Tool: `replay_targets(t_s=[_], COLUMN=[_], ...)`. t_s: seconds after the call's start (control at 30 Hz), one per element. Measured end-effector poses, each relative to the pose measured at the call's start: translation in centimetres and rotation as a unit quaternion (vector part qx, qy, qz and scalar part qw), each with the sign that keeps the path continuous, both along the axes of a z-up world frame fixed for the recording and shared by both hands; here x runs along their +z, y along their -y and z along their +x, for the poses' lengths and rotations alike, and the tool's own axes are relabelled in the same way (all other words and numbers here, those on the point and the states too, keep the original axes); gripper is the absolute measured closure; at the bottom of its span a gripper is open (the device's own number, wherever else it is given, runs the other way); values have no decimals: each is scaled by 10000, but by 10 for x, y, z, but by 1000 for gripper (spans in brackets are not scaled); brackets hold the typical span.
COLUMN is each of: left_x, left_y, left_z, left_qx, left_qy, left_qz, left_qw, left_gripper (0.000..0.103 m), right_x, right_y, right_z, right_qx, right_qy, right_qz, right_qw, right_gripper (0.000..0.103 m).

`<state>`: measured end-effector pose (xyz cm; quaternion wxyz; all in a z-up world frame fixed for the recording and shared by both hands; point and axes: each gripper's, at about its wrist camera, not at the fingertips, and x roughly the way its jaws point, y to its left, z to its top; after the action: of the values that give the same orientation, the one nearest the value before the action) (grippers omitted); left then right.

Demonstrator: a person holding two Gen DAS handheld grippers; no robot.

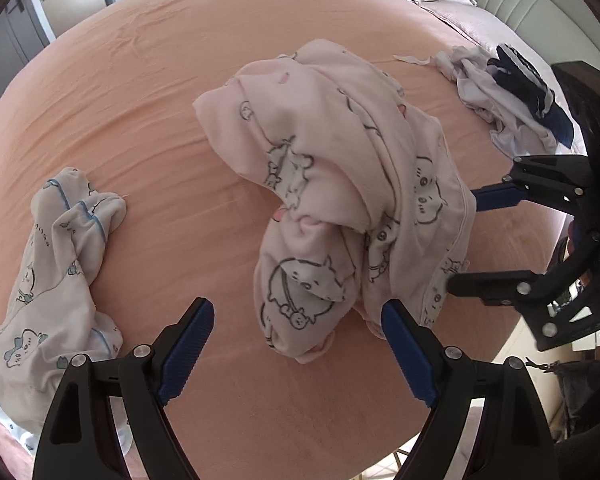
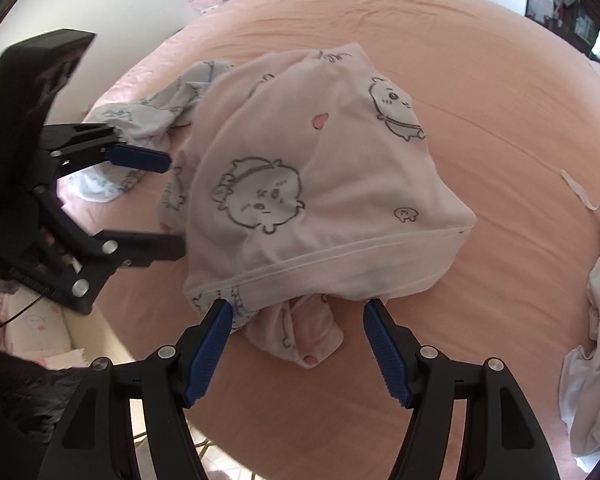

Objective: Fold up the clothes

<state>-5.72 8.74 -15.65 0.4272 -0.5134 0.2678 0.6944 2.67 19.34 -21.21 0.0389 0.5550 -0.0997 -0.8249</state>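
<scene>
Clearly two tongs are at work, each with two blue-padded fingers. The left tongs [image 1: 298, 350] stand wide over the bed, with nothing pressed between the pads; the lower end of the pink pajama garment [image 1: 340, 200] lies in the gap ahead of them. The right tongs [image 2: 298, 344] are spread about as far, their fingertips just at the hem of the same garment [image 2: 312, 184], a crumpled fold of it lying between them, gripped by neither pad.

Three lots of clothing lie on the peach bed sheet [image 1: 160, 92]. The pink printed garment is heaped in the middle. A pale blue-trimmed printed garment [image 1: 56, 264] lies apart on one side, by the bed's edge. On the other side sits a white pile with a dark navy striped piece [image 1: 532, 92] on it; how many items that pile holds is hard to tell.

Beyond the sheet, a padded headboard [image 1: 540, 0] curves along the far edge.
</scene>
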Motion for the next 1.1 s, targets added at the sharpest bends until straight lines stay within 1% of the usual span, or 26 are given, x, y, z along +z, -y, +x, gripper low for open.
replay_targets(t_s=[0.13,0.33,0.4,0.47,0.5,0.57,0.6,0.63,0.67,0.83,1.0,1.1], left_x=[0,-3,-4,-6,-6,-5,-5,-4,-3,1,7,11], left_y=[3,2,-1,-3,-3,-4,-4,-4,-5,-5,-2,-4], left_z=[-2,-8,-4,-2,-1,0,0,0,0,-10,-22,-33], left_qx=[54,93,60,27,11,-16,-20,-25,-33,10,110,99], left_qy=[-63,-70,-82,-90,-86,-88,-104,-119,-136,-188,-201,-254], left_qz=[-13,-92,-125,-148,-145,-135,-124,-112,-101,83,298,423], left_qw=[10000,9999,9999,9998,9999,9999,9999,9999,9999,9998,9993,9987], left_gripper=[17,17,17,17,17,17,17,17,17,17,17,17], right_x=[-4,-2,0,-1,-2,-2,-1,0,0,20,29,37], right_y=[-2,0,3,8,10,12,11,11,11,2,-8,-11], right_z=[-2,-7,-8,-12,-14,-16,-16,-17,-17,-17,-20,-21], right_qx=[-177,-131,-60,52,94,118,99,81,62,60,-140,-129], right_qy=[-81,-289,-361,-344,-336,-333,-337,-342,-346,-559,-634,-706], right_qz=[-116,-290,-301,-159,-151,-204,-267,-330,-393,-418,-617,-528], right_qw=[9997,9991,9989,9993,9993,9992,9990,9988,9986,9975,9960,9960], right_gripper=[35,36,43,64,66,78,81,88,91,93,93,93])
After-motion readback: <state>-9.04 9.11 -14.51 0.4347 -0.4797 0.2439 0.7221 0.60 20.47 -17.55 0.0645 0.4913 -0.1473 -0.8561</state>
